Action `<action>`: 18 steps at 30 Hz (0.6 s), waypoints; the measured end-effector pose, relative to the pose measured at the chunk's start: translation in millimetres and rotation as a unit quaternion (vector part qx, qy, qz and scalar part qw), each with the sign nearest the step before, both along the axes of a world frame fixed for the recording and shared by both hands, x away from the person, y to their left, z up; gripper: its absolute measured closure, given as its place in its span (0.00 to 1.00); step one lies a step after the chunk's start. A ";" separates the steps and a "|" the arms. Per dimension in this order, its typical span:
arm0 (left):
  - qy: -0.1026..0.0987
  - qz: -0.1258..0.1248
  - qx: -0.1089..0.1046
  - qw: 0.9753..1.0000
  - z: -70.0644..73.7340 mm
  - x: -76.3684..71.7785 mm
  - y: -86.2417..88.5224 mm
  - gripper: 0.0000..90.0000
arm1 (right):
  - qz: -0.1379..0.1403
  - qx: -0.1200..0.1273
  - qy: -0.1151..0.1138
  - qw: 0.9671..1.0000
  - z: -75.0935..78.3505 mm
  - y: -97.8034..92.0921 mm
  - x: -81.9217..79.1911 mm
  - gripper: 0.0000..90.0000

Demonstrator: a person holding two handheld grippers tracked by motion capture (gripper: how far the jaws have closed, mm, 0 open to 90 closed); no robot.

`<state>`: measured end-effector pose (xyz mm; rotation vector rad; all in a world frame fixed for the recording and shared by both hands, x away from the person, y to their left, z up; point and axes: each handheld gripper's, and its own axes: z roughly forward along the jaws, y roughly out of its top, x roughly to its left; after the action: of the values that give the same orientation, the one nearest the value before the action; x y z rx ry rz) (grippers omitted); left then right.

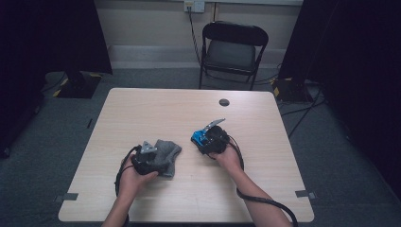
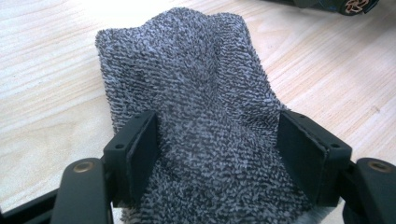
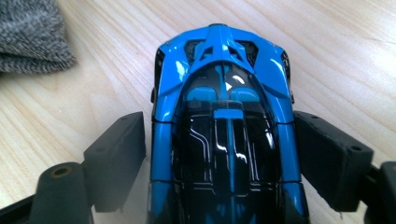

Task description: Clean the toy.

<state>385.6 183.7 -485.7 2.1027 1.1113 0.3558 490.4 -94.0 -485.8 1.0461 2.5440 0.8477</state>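
The left gripper (image 2: 217, 149) is straddling the grey towel (image 2: 205, 116) with wide jaws, while the right gripper (image 3: 219, 154) is bracketing the blue toy car (image 3: 224, 140) on the tabletop (image 1: 156, 109), jaws wide.

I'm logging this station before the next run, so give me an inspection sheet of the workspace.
Surface: light wood table, with a dark round spot near the far edge.
Job's things: grey cloth, rumpled; blue toy car, upright.
Clutter: nothing seen.
Grippers: left gripper open astride the cloth; right gripper open astride the car.
Cables: black cable trails from the right gripper.
Surroundings: folding chair, wall socket, dark curtains.
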 end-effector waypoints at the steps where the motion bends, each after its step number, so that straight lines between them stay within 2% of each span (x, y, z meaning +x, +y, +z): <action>1: 0.000 0.001 -0.002 1.000 -0.1 -0.2 -0.2 0.33 | 0.000 -0.001 0.002 1.000 -1.0 -0.4 0.3 0.24; 2: 0.000 -0.001 0.001 1.000 0.0 -0.2 0.1 0.33 | -0.001 0.003 0.008 1.000 -2.4 -0.9 0.7 0.24; 9: -0.005 -0.002 0.010 1.000 0.1 -0.6 -1.3 0.33 | -0.013 0.007 0.006 1.000 -2.8 -2.6 -1.2 0.28; 18: -0.001 -0.002 0.008 1.000 1.0 -1.0 -1.4 0.33 | -0.016 0.008 0.005 1.000 -2.7 -2.7 -2.0 0.28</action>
<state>384.6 182.3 -484.6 2.1182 1.1056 0.3649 488.4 -96.7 -488.6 1.0952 2.5269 0.8566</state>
